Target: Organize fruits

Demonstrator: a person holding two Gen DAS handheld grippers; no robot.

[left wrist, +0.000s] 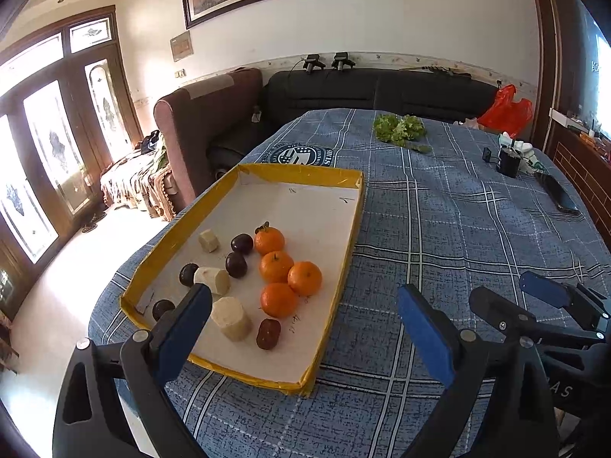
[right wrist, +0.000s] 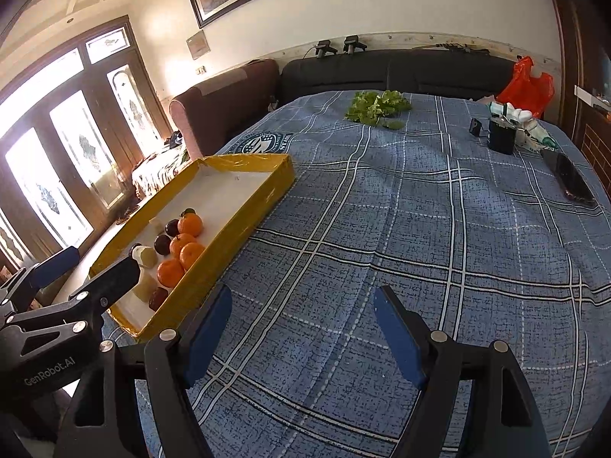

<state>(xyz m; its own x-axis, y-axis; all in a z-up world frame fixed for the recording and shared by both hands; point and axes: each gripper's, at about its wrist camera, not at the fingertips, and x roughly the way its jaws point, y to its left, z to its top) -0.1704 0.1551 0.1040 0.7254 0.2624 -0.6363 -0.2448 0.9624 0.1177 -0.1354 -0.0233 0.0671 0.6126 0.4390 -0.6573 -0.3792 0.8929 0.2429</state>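
Blue-padded and spread wide, my left gripper (left wrist: 303, 330) fills the bottom of the left wrist view with nothing between its pads, hovering over the near end of the yellow-rimmed tray (left wrist: 343, 236). My right gripper (right wrist: 301, 330) is just as wide and empty, low over bare blue plaid tablecloth (right wrist: 420, 229) to the right of the tray.

All the fruit sits in the tray's near half, at lower centre of the left view. Four oranges (left wrist: 275, 266) cluster along the right side, touching one another. Left of them are dark plums (left wrist: 236, 264), scattered singly, and three pale cut chunks (left wrist: 231, 318) lying among them. One reddish-brown fruit (left wrist: 268, 334) lies nearest me, just beside the biggest chunk. The tray's far half shows only white floor with pen marks.

Further off, in the upper right of the frame, leafy greens (left wrist: 399, 128) lie on the cloth, with a black cup (left wrist: 509, 162) and a red plastic bag (left wrist: 506, 108) beyond.
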